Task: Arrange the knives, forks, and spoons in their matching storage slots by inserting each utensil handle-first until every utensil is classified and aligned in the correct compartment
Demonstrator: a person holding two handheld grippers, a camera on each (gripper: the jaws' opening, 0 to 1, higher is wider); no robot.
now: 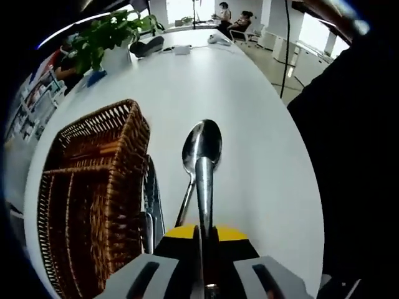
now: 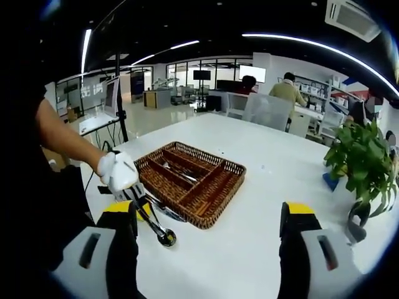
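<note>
Left claw (image 1: 204, 283): closed on spoon (image 1: 202, 149) handle, bowl forward, over table (image 1: 249, 124) beside basket (image 1: 93, 193) | Right claw (image 2: 209, 261): wide open, empty | Spoon: stiff, light, slippery steel; you probably want mid-handle grip.

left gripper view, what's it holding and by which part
The left gripper is shut on a spoon, held by its handle with the bowl pointing away. The right gripper is open, holding nothing.

Both grippers have grey bodies with black fingers (image 2: 298, 249) capped yellow; the person's hand (image 2: 118, 172) wears a white glove.
</note>
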